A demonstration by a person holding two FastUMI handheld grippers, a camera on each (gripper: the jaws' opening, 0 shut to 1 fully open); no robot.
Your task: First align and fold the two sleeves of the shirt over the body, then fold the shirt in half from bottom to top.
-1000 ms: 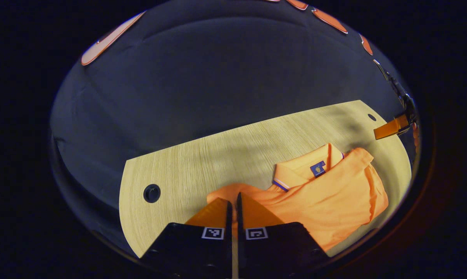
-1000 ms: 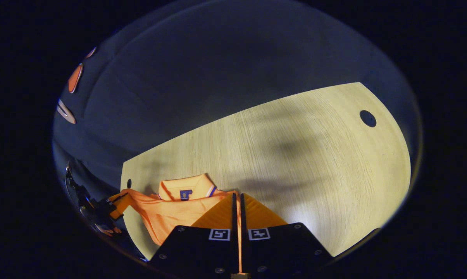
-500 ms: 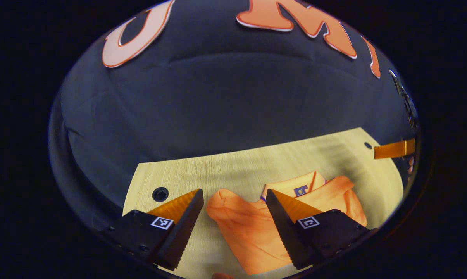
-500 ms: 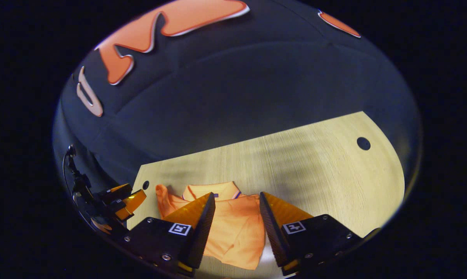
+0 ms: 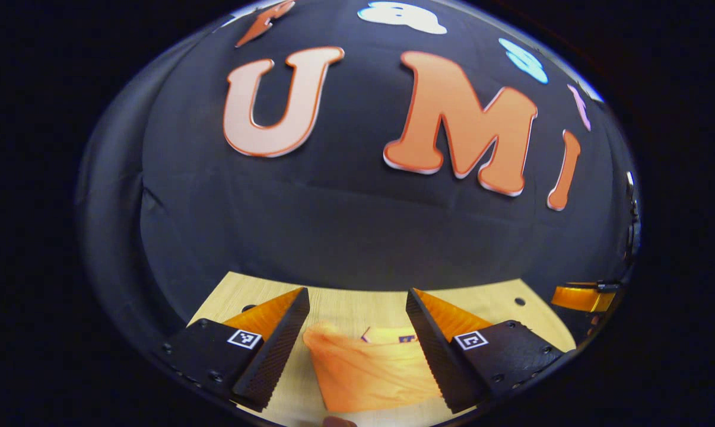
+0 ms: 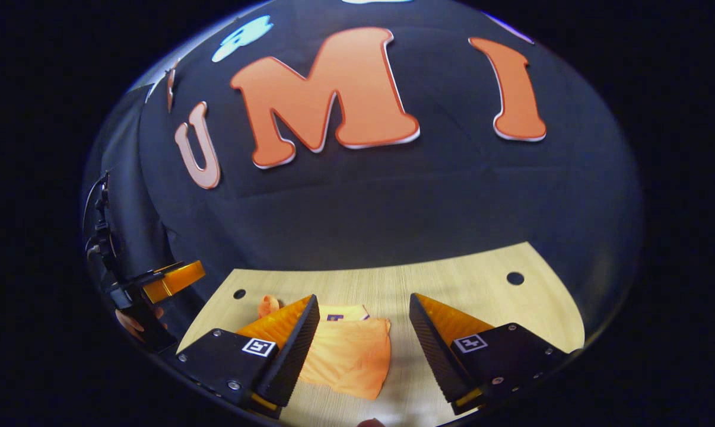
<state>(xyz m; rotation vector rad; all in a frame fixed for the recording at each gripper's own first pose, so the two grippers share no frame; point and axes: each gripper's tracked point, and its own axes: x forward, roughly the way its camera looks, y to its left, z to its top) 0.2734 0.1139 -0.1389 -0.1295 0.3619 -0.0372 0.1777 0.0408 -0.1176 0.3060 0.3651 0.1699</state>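
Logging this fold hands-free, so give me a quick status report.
Left gripper open, right gripper open, both off the cloth. Orange polo shirt lies folded on the light wooden table, collar showing. Nothing in the way.

The polo shirt (image 5: 363,370), low in the left gripper view, is soft matt knit cloth, creased into rounded folds. The tabletop (image 6: 452,284) is pale wood-grain laminate, smooth with a faint sheen. The jaws' inner faces are finely ribbed and rough-looking. The booth wall (image 6: 393,196) behind is matt cloth.
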